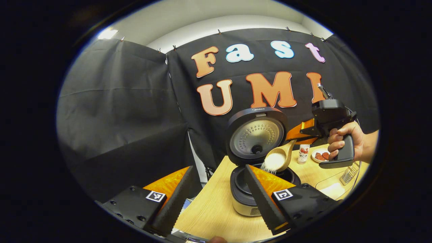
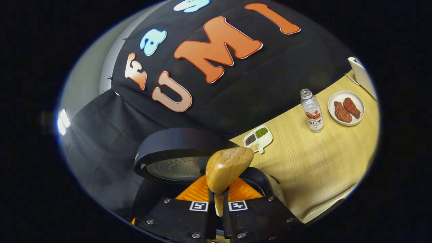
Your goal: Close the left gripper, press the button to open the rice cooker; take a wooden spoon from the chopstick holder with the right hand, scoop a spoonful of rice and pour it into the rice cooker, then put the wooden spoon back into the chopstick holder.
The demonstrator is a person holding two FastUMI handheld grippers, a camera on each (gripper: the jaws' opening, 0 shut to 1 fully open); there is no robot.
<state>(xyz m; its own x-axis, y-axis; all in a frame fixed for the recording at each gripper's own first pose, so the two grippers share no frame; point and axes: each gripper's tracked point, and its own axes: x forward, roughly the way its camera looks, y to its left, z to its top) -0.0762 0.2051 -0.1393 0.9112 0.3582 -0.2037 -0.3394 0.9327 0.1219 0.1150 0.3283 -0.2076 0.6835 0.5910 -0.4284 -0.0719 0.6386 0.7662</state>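
Observation:
The rice cooker [image 1: 243, 201] stands on the wooden table with its lid [image 1: 256, 135] swung up. Over the pot, the wooden spoon [image 1: 278, 158] is tilted and white rice is spilling from it into the cooker. My right gripper [image 1: 292, 137], held by a hand [image 1: 347, 140], is shut on the spoon's handle. In the right gripper view the spoon's [image 2: 227, 168] rounded back faces me above my right gripper [image 2: 218, 190], with the lid [image 2: 179, 158] to its left. My left gripper [image 1: 217, 202] hangs open in front of the cooker, holding nothing.
A small bottle [image 2: 312, 113] and a white plate [image 2: 357, 101] with red pieces stand at the back of the table. A divided dish [image 2: 258, 138] of beans lies near the cooker. A clear holder [image 1: 349, 173] and a white tray [image 1: 332, 189] sit at the right.

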